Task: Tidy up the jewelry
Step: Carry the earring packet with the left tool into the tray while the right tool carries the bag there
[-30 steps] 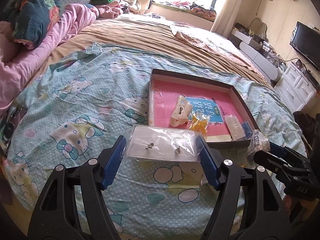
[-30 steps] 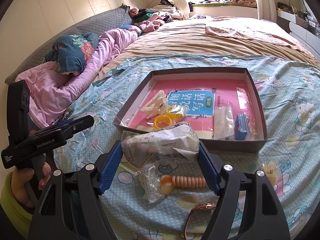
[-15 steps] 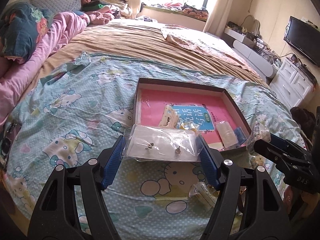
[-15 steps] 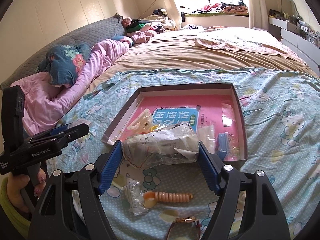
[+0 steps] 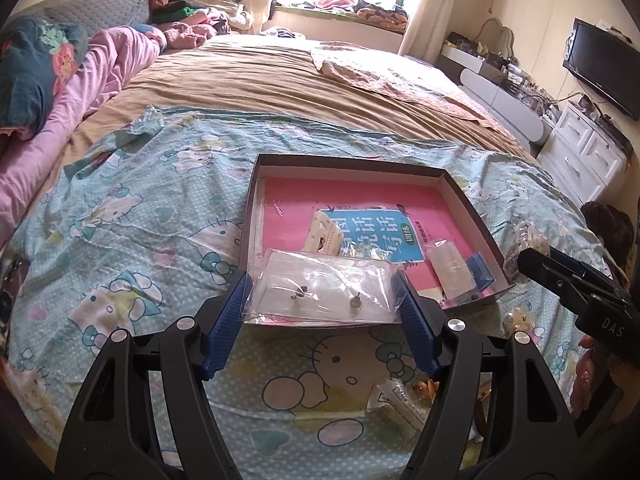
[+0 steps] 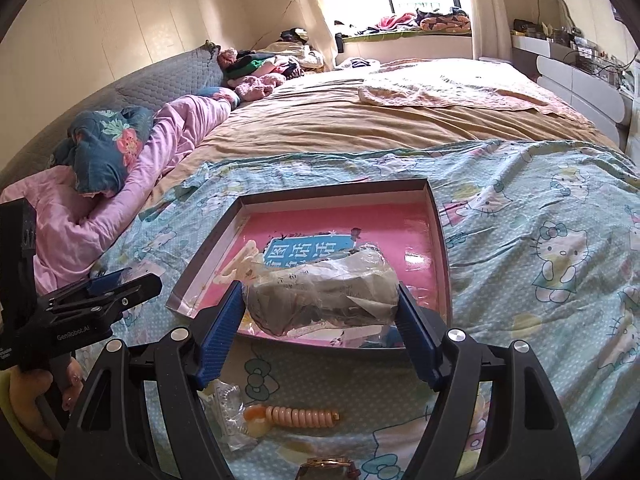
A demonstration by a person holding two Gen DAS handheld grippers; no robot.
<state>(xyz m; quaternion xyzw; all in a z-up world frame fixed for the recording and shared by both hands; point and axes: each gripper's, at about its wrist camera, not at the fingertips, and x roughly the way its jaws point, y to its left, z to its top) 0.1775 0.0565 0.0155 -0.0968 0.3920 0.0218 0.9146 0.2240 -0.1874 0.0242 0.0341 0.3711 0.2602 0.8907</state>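
My left gripper [image 5: 322, 292] is shut on a flat clear bag of earrings [image 5: 320, 286], held just over the near rim of the dark cardboard tray [image 5: 352, 166]. The tray has a pink floor with a blue label and holds a cream hair clip [image 5: 320, 234], a small clear bag [image 5: 448, 266] and a blue item [image 5: 480, 272]. My right gripper [image 6: 320, 300] is shut on a crumpled clear bag with dark contents [image 6: 320, 292], also over the tray's near edge [image 6: 320, 342]. Each gripper shows at the edge of the other's view.
On the Hello Kitty sheet [image 6: 540, 248] near me lie a peach spiral hair tie [image 6: 296, 416], a small plastic packet [image 6: 230, 412] and a rose-gold watch [image 6: 326, 464]. Pink bedding [image 5: 100, 64] lies at the left; a white dresser [image 5: 580, 152] stands right of the bed.
Both grippers have drawn back toward me with their bags still held, so the tray looks farther away and more of the sheet with its loose items shows below.
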